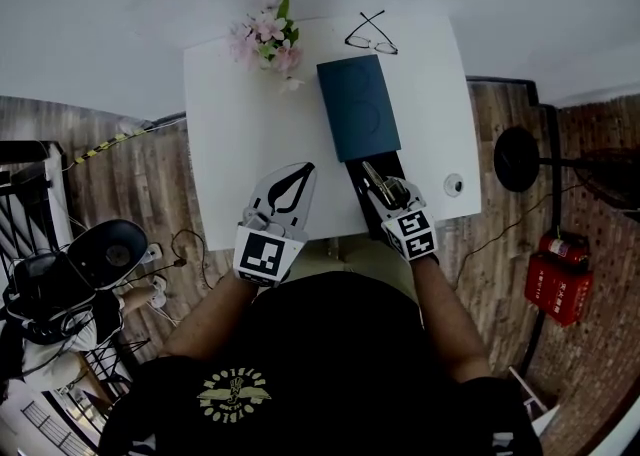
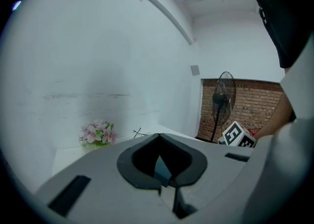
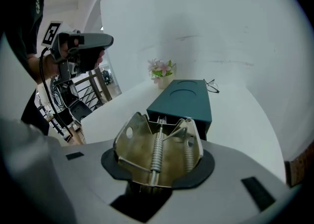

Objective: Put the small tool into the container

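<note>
My right gripper [image 1: 384, 190] [image 3: 159, 120] is shut on a small metal tool [image 1: 377, 182] [image 3: 157, 152] with coil springs and flared sheet-metal arms. It hovers over the black tray [image 1: 361, 206] that sticks out of the teal box [image 1: 357, 107] [image 3: 184, 99] toward me. The box's dark open end faces the tool. To the left, my left gripper [image 1: 288, 189] [image 2: 159, 137] rests near the table's front edge, shut, with nothing between its tips.
On the white table [image 1: 240, 134] a pot of pink flowers [image 1: 267, 41] [image 2: 97, 133] [image 3: 162, 72] and a pair of glasses [image 1: 371, 36] [image 3: 212, 86] lie at the far edge. A small white disc [image 1: 454, 184] sits right of the tray. A fan [image 1: 517, 158] and red extinguishers [image 1: 557, 285] stand on the floor.
</note>
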